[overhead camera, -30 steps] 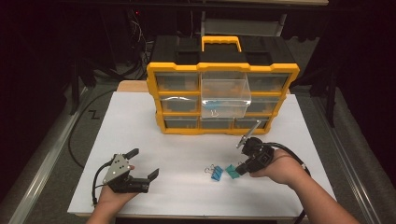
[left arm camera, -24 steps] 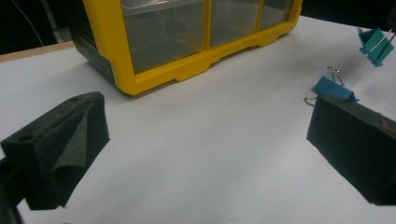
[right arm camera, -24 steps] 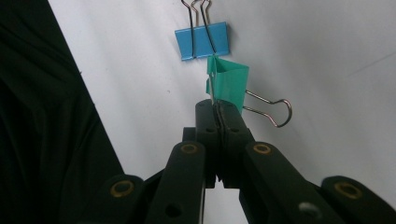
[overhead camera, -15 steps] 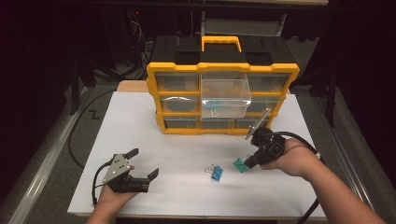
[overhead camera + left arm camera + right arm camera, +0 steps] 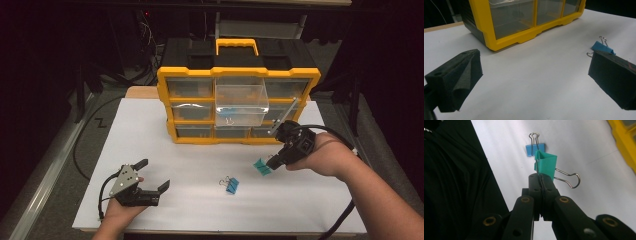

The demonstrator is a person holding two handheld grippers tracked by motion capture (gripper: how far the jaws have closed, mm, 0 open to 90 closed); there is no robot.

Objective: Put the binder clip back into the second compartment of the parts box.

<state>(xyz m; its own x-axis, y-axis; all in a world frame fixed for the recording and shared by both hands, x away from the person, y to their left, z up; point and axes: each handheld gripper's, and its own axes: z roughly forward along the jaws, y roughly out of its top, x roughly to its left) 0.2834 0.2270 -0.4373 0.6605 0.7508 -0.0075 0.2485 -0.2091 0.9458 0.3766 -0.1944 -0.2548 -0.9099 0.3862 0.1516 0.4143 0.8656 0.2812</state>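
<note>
Clamped in my right claw (image 5: 541,178) is a teal clip (image 5: 545,164), pinched by one of its wire handles, I think, though the pads hide the contact. It hangs just off the worktop (image 5: 190,160), in front of the yellow organiser (image 5: 239,105). My left claw (image 5: 152,182) rests on the worktop with jaws wide apart, holding nothing. A blue clip (image 5: 231,185) lies between the two claws.

The middle drawer (image 5: 239,102) stands pulled out, and I judge that is where the teal clip belongs. To do this well I should lift high enough to clear the drawer's front wall, keep the grip firm so the clip does not swing on its handle, come in over the open top, and release only once the clip is fully above the drawer.
</note>
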